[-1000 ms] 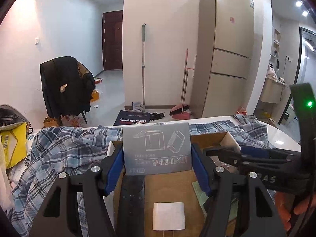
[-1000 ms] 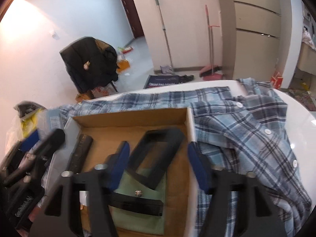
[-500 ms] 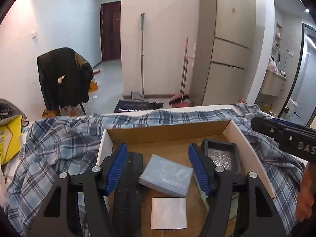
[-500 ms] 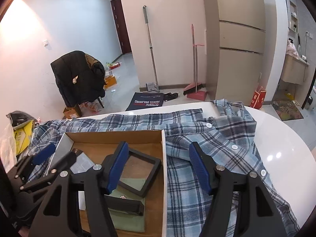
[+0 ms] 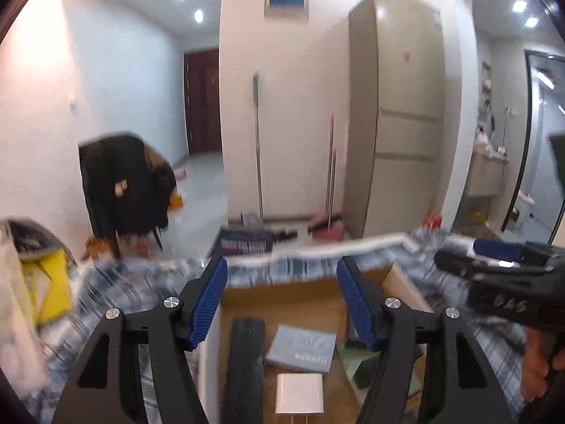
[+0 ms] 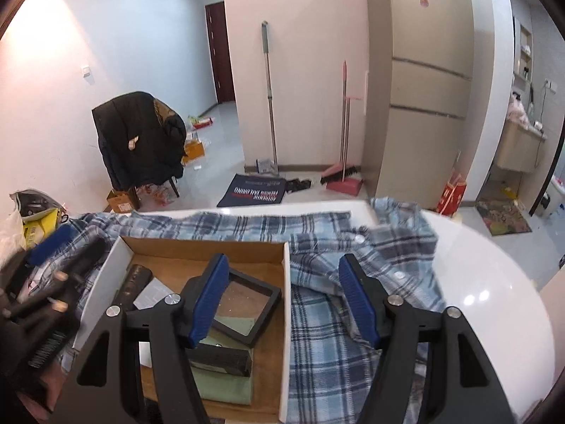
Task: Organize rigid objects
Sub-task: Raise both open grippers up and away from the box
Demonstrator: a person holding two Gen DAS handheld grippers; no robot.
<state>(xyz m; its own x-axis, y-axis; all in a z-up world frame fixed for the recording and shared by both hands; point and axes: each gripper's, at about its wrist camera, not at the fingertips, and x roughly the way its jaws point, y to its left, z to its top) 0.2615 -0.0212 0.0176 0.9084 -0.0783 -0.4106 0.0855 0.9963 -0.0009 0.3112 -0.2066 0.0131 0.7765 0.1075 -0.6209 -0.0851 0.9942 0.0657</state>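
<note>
Box (image 6: 197, 247) sits on the plaid shirt (image 6: 335, 318) with remote (image 5: 245, 353), grey pack (image 5: 300, 348) and black frame (image 6: 243, 304) lying inside, while left gripper (image 5: 282, 304), jaws just widening, and right gripper (image 6: 282, 300) hang spread and empty above.

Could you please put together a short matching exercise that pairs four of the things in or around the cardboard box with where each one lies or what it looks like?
Things:
1. remote control
2. grey-blue flat box
3. white card
4. plaid shirt

Descriptions:
A. spread on the table under and around the cardboard box
B. long and black, along the box's left side in the left wrist view
C. small, plain and pale, nearest the left wrist camera
D. flat, printed on top, in the middle of the box floor

Pairs: 1-B, 2-D, 3-C, 4-A
</note>
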